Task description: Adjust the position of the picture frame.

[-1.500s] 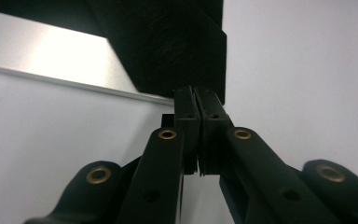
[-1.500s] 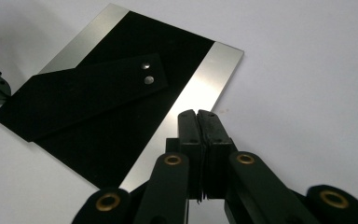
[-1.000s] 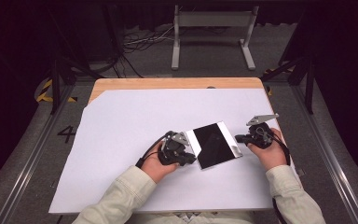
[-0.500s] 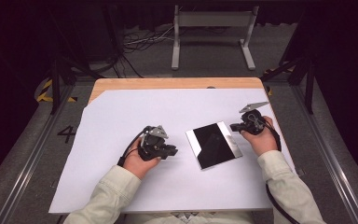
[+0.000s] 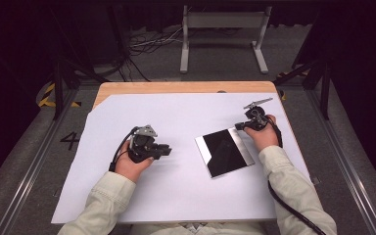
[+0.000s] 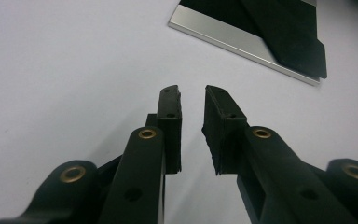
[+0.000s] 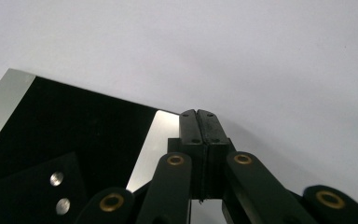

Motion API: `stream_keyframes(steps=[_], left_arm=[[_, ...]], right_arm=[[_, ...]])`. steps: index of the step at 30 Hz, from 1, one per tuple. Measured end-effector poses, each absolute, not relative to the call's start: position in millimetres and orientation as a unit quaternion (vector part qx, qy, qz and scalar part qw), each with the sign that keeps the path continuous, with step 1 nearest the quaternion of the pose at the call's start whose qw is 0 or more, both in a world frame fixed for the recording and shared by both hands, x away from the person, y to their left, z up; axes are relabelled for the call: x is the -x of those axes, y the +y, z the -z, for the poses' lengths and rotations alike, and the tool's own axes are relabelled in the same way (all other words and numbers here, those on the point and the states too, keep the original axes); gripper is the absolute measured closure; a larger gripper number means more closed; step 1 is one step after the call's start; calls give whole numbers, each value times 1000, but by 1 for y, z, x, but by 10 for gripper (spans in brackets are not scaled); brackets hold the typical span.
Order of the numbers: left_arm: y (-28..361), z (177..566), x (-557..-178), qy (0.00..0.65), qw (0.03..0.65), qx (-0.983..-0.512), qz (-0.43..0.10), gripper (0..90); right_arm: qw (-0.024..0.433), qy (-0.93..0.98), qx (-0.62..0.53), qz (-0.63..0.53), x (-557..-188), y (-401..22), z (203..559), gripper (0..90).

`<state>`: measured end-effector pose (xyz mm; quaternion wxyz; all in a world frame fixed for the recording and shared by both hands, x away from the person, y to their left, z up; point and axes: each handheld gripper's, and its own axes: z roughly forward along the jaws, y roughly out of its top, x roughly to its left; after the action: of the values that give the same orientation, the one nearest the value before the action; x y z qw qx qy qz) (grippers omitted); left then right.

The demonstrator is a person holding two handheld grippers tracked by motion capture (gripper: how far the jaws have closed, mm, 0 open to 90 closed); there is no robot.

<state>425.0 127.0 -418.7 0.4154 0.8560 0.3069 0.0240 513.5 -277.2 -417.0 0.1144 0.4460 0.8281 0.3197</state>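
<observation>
A flat black glossy plate (image 5: pixel 223 152) with silver strips along two edges lies on the white sheet (image 5: pixel 176 117), right of centre. My left gripper (image 5: pixel 168 149) rests on the sheet well to the plate's left, pointing toward it. Its jaws have just been opening and stand a little apart with nothing between them (image 6: pixel 192 93); the plate (image 6: pixel 242 42) lies ahead of them. My right gripper (image 5: pixel 237 127) is shut at the plate's far right corner. In the right gripper view its closed tips (image 7: pixel 198 114) sit just over the silver strip of the plate (image 7: pixel 84 121); I cannot tell whether they touch it.
The sheet covers most of a wooden table (image 5: pixel 176 87), whose bare edge shows at the far side. Beyond it a metal stand (image 5: pixel 223 39) and cables (image 5: pixel 147 46) are on the dark floor. Metal rails (image 5: pixel 34 161) run along both sides.
The left hand has drawn away from the plate toward the left and its jaws have parted. The right hand has shifted toward the far side, along the plate's right edge. The plate stays put.
</observation>
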Motion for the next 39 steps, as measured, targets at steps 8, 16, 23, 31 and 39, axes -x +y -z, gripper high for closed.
stream_keyframes(steps=[8,16,23,31,39], left_arm=[[128,421,-426,312,414,-855,-19,754],[125,423,-427,310,410,-858,-17,751],[125,424,-427,309,408,-859,-15,749],[124,426,-427,311,405,-860,-12,747],[123,429,-427,314,403,-860,-8,747]], right_arm=[[96,816,-471,-321,-523,-280,427,900],[88,815,-475,-321,-525,-273,427,900],[84,832,-449,-314,-526,-246,427,900],[82,850,-419,-309,-524,-218,427,900],[80,866,-388,-305,-517,-198,427,900]])
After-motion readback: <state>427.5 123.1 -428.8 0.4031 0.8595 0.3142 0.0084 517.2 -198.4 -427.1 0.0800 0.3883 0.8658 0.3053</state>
